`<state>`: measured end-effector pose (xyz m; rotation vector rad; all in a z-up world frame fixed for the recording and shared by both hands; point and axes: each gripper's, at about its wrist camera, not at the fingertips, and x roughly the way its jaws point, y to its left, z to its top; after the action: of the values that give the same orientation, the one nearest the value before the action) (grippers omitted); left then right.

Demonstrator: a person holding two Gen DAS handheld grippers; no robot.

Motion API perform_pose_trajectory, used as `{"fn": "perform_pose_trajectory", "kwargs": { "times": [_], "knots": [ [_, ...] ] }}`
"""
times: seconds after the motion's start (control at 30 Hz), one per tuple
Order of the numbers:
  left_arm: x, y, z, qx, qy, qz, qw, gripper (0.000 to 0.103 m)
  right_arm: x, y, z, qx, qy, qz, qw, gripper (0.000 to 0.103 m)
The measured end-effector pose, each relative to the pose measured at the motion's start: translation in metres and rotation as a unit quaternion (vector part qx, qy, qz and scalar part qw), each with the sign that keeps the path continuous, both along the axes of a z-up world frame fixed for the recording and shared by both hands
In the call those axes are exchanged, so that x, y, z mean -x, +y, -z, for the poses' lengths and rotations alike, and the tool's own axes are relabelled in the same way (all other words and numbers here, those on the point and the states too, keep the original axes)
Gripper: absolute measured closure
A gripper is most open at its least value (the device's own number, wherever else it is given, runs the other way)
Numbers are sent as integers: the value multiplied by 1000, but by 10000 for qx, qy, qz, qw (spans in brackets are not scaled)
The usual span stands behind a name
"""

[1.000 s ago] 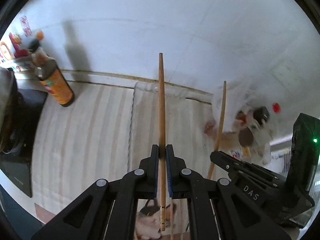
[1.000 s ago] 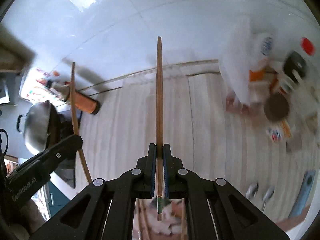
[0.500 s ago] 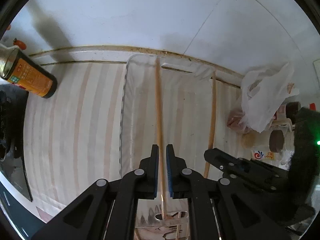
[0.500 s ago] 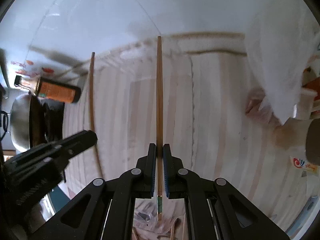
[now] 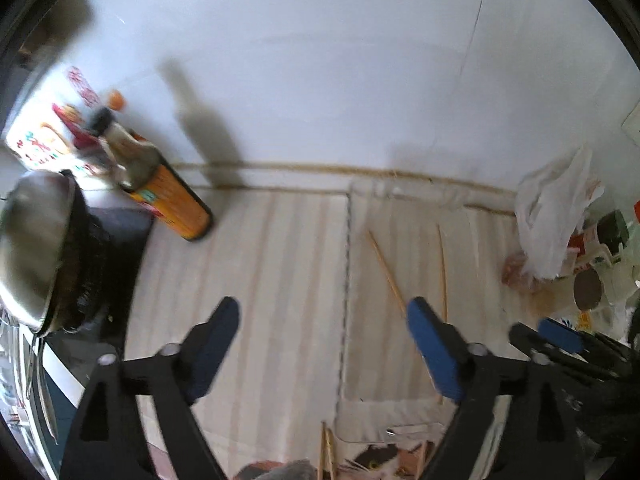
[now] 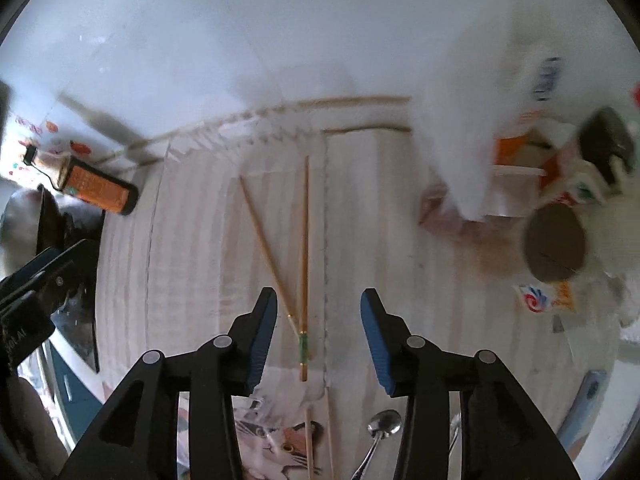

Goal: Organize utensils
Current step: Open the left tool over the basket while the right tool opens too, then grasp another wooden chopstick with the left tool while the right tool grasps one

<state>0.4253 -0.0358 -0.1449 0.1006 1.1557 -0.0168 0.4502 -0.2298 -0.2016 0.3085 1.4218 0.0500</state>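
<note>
We see our left gripper (image 5: 322,316) with its blue-padded jaws just spread wide and our right gripper (image 6: 318,306) with its jaws just parted about halfway, nothing between either pair. The two thin wooden chopsticks (image 6: 286,248) lie loose inside the clear rectangular plastic tray (image 6: 326,208), crossing in a narrow V near its front end. Beyond the tray's left edge stands an orange-labelled sauce bottle (image 5: 168,196); just in front of the tray lies a metal spoon (image 6: 382,434).

White tiled wall (image 5: 340,80) rises behind a pale striped countertop (image 5: 272,280).
</note>
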Motion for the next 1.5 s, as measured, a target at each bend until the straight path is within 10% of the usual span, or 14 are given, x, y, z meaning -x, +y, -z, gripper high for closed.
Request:
{"fn": "perform_pose_trajectory", "kwargs": {
  "times": [0.17, 0.37, 0.5, 0.73, 0.87, 1.0, 1.23, 1.5],
  "knots": [
    [23, 8, -12, -98, -415, 96, 9990, 0, 34, -10, -29, 278, -656, 242, 9972, 37],
    [71, 18, -2, -184, -424, 107, 9989, 0, 85, -9, -29, 80, -453, 365, 9983, 37],
    [113, 34, 34, -385, 15, 267, 9989, 1, 132, -2, -3, -117, -12, 276, 9995, 63],
    [162, 55, 135, -146, 1607, 402, 9861, 44, 180, 7, 61, -328, 825, 164, 9959, 83],
    [176, 52, 172, -59, 2060, 436, 9776, 46, 184, 21, 84, -199, 1038, -130, 9943, 83],
    [177, 50, 177, 67, 2021, 405, 9785, 51, 184, 37, 96, 42, 1071, -421, 9934, 84],
    [169, 62, 175, 180, 1997, 332, 9791, 98, 189, 51, 112, 567, 1175, -610, 9896, 96],
    [168, 92, 166, 287, 2033, 110, 9786, 99, 213, 46, 117, -64, 1501, -138, 9886, 96]
  ]
}}
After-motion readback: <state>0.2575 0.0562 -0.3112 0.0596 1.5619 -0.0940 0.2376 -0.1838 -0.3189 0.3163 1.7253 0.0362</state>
